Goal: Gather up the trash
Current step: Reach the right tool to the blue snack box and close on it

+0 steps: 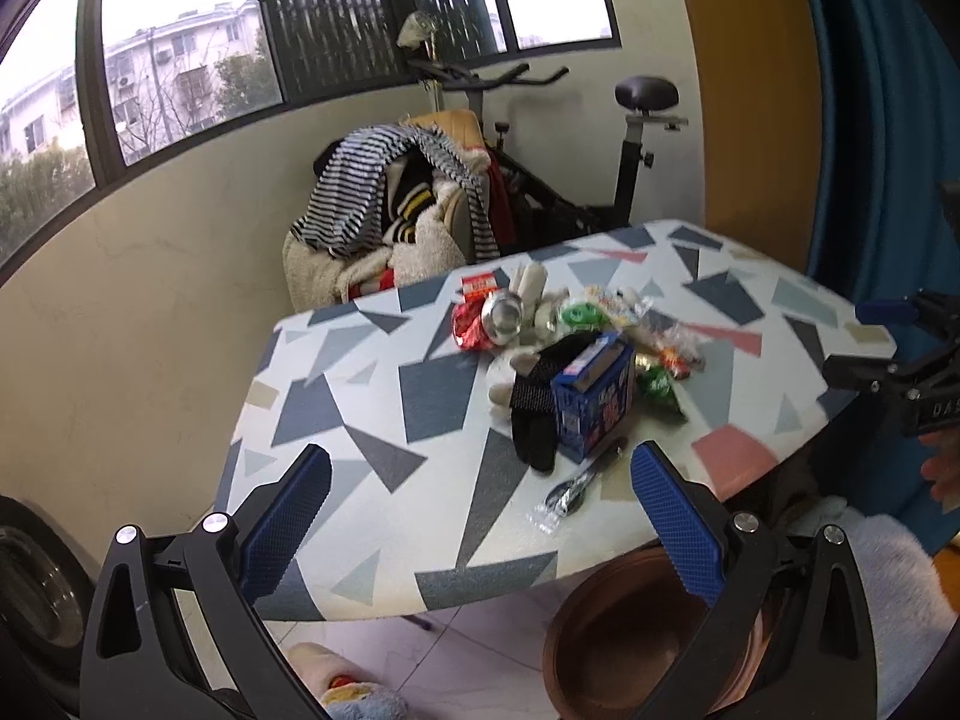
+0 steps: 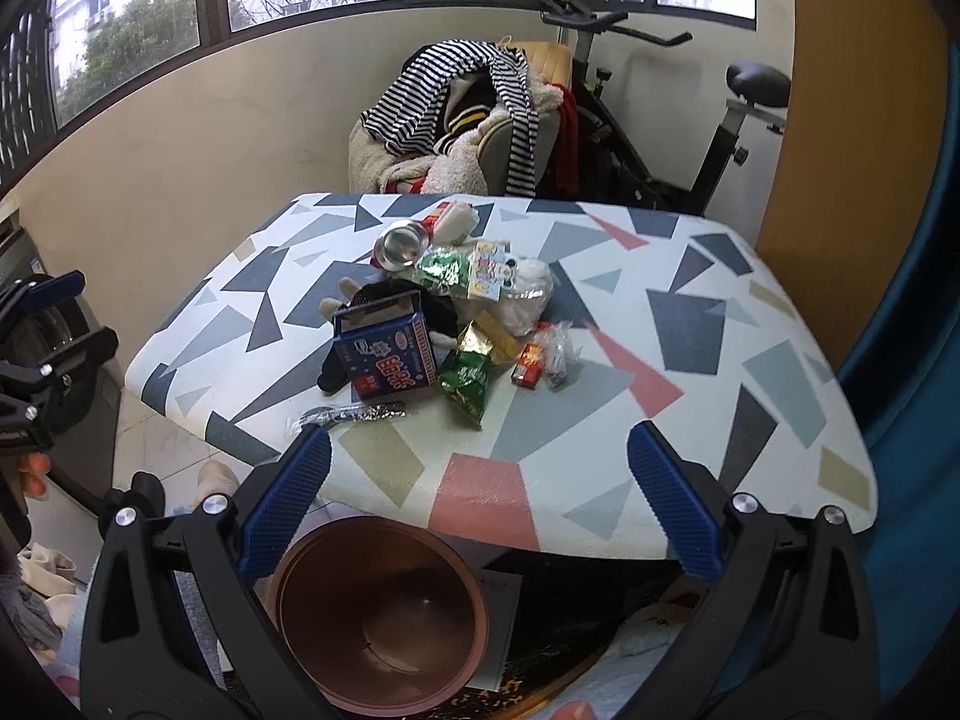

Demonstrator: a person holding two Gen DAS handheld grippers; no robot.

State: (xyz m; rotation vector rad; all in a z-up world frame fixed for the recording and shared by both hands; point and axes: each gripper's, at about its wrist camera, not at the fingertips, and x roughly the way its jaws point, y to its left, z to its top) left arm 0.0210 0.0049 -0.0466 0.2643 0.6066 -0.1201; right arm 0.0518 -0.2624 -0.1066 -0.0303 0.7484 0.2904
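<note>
A pile of trash lies mid-table on the patterned table (image 1: 420,468) (image 2: 720,396): a blue carton (image 1: 597,402) (image 2: 390,351), a crushed can (image 1: 501,315) (image 2: 399,246), green wrappers (image 2: 468,375), a clear plastic wrapper (image 1: 567,495) (image 2: 348,414), a small red packet (image 2: 528,363) and a black glove (image 1: 534,420). A brown bin (image 2: 384,612) (image 1: 624,636) stands on the floor below the table's near edge. My left gripper (image 1: 480,528) is open and empty, held before the table's edge. My right gripper (image 2: 480,504) is open and empty above the bin.
A chair piled with clothes (image 1: 396,210) (image 2: 468,120) and an exercise bike (image 1: 630,144) (image 2: 690,120) stand behind the table. A blue curtain (image 1: 876,120) hangs at the right. A slipper (image 1: 354,690) lies on the floor.
</note>
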